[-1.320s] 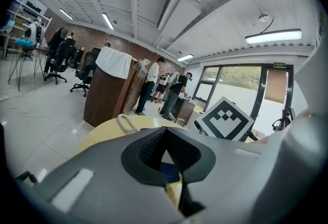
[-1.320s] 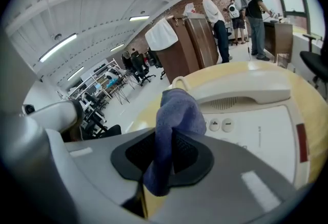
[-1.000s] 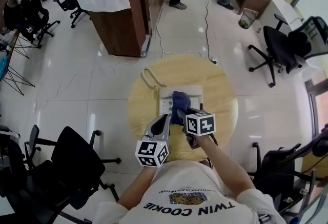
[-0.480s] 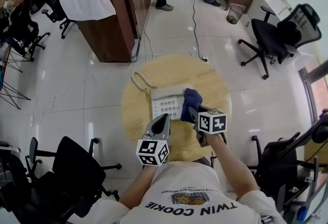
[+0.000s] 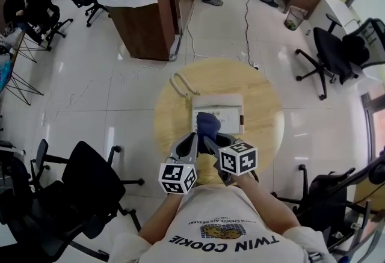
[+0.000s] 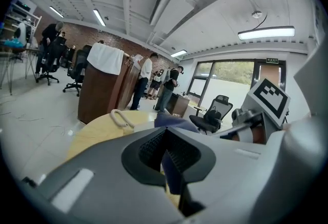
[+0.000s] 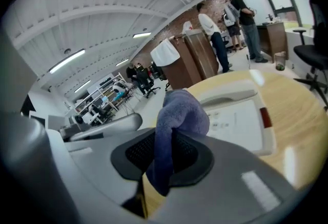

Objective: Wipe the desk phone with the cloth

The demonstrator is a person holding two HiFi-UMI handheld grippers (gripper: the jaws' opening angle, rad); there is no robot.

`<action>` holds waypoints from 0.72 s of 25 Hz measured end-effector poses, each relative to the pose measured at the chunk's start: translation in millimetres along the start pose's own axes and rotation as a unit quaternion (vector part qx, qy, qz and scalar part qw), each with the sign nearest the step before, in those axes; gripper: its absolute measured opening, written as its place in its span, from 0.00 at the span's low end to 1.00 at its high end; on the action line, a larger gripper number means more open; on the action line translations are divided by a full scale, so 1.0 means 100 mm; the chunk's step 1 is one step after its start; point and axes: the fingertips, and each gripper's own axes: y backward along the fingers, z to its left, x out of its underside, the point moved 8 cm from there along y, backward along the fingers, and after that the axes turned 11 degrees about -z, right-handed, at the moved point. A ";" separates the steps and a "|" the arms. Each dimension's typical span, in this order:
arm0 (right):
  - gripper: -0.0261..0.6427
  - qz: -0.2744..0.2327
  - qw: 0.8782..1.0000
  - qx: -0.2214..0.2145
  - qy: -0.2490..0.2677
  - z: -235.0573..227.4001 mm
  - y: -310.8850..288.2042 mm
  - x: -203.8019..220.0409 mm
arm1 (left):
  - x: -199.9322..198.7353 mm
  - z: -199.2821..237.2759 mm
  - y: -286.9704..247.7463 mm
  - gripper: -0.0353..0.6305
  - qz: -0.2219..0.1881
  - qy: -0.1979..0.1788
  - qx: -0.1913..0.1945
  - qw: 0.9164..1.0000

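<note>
A white desk phone [image 5: 219, 108] lies on the round wooden table [image 5: 264, 105], with its coiled cord [image 5: 179, 85] trailing off to the far left. My right gripper [image 5: 210, 137] is shut on a blue cloth [image 5: 207, 124], which rests on the phone's near left part. In the right gripper view the cloth [image 7: 180, 111] bulges out above the right gripper [image 7: 165, 155], and the phone [image 7: 241, 115] lies just beyond it. My left gripper [image 5: 192, 139] hovers beside the cloth, at the table's near edge. The left gripper [image 6: 166, 150] has its jaws together with nothing between them.
A black office chair [image 5: 90, 186] stands near left of the table, and another chair [image 5: 329, 51] at far right. A wooden lectern [image 5: 147, 12] draped with a white towel stands beyond the table. People stand at the far end, and a cable runs across the floor.
My right gripper has drawn the cloth from the phone's right side across to its near left part. The left gripper has stayed near the table's front edge.
</note>
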 end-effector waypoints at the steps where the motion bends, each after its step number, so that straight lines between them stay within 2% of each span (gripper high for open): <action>1: 0.14 0.017 1.000 -0.008 0.003 0.06 -0.07 0.09 | 0.00 0.04 0.04 0.04 0.000 -0.001 -0.008 1.000; 5: 0.14 0.071 0.997 -0.028 0.015 0.21 -0.34 0.42 | -0.03 0.20 0.22 0.04 -0.005 0.001 -0.038 0.999; 9: 0.14 0.102 0.993 -0.044 0.027 0.32 -0.57 0.65 | 0.00 0.29 0.35 0.04 -0.006 0.008 -0.058 0.998; 13: 0.14 0.118 0.992 -0.042 0.034 0.28 -0.66 0.74 | 0.01 0.26 0.37 0.04 -0.005 0.007 -0.058 0.998; 18: 0.14 0.121 0.992 -0.018 0.026 0.08 -0.61 0.73 | 0.00 0.22 0.31 0.04 -0.002 0.005 -0.047 0.999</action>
